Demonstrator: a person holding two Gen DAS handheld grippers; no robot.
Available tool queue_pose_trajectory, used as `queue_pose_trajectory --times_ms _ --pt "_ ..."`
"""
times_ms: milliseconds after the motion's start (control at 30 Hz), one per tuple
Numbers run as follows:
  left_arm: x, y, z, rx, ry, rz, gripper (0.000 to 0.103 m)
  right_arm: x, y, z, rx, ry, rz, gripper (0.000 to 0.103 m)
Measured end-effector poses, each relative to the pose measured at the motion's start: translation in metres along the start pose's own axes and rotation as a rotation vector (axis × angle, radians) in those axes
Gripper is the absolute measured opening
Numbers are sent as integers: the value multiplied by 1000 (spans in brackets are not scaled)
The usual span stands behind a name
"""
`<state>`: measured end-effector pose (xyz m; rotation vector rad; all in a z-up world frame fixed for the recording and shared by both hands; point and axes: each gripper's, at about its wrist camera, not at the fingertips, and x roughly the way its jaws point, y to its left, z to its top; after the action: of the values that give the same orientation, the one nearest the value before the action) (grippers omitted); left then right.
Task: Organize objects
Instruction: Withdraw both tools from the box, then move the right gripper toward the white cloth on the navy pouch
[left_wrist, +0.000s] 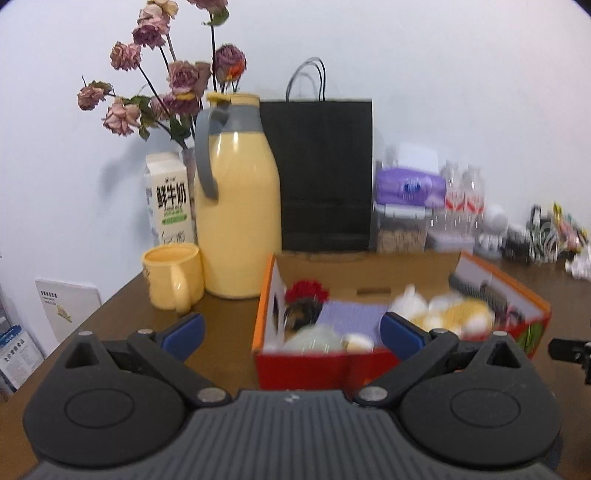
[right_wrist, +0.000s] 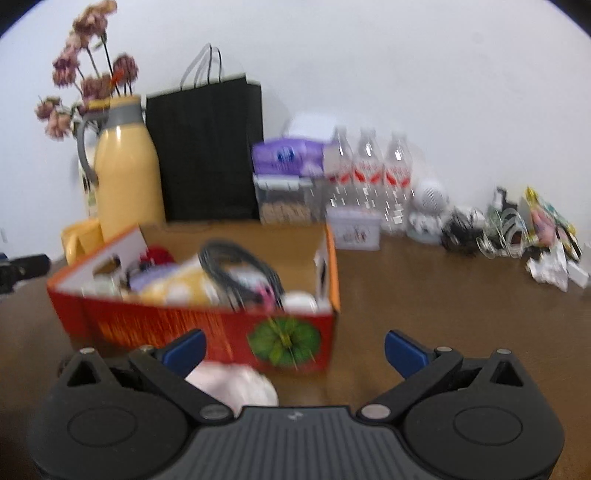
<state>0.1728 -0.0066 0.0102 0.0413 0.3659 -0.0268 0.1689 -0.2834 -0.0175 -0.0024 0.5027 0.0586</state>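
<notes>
The red cardboard box (right_wrist: 207, 325) sits on the desk (right_wrist: 443, 302), already loaded: a coiled black cable (right_wrist: 240, 269), a plush toy (left_wrist: 454, 314) and a red item (left_wrist: 306, 291) lie inside. A pale pink object (right_wrist: 236, 384) remains outside, just in front of the box. Right of the box, clutter (right_wrist: 517, 229) is left along the wall. Left gripper (left_wrist: 291, 332) and right gripper (right_wrist: 293, 350) are both spread and empty. Judgement: partly done.
</notes>
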Motion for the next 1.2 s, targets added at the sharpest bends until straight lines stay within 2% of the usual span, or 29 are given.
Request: queue_pose_trajectory --times_ms 267,533,767,867,1033,1200 --pt "-17 9 -27 28 56 33 103 -15 -13 -36 -11 65 -3 103" --pt "-22 17 -39 -10 80 46 103 -16 -6 -49 -33 104 22 103" --pt "-19 20 -40 -27 88 34 103 -11 -2 -47 -45 104 34 103" --pt "-20 20 -40 -28 85 30 103 1 1 -42 -62 135 56 102" --pt "-19 23 -40 -37 85 21 103 21 13 -38 -109 204 142 101" --pt "-19 23 -40 -38 90 16 103 36 24 -30 -133 208 174 100"
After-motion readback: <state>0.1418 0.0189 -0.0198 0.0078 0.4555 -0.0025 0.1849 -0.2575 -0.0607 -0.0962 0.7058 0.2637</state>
